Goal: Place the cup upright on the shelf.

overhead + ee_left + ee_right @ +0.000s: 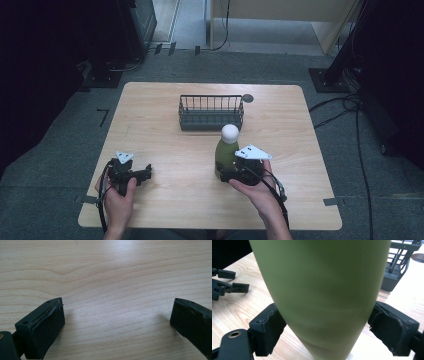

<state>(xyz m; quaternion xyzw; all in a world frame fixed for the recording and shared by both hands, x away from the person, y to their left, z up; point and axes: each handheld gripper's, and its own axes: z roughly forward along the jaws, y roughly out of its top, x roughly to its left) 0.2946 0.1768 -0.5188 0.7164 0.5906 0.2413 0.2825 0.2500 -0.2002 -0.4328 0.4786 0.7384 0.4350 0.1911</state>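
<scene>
A green bottle (pixel 226 152) with a round white cap (pixel 230 132) stands at the middle of the wooden table (pixel 165 110), just in front of the basket. My right gripper (pixel 225 175) reaches it from the near side, low on its body. In the right gripper view both black pads touch the sides of the green bottle (pixel 322 290), so my right gripper (pixel 325 330) is shut on it. My left gripper (pixel 142 172) lies at the near left of the table. Its jaws stand wide apart over bare wood, and my left gripper (pixel 117 322) is open and holds nothing.
A dark wire basket (pixel 210 122) sits at the back middle of the table, with a small grey disc (pixel 248 98) beside its right end. The basket (pixel 398 262) lies just beyond the bottle. Cables and dark stands ring the table on the floor.
</scene>
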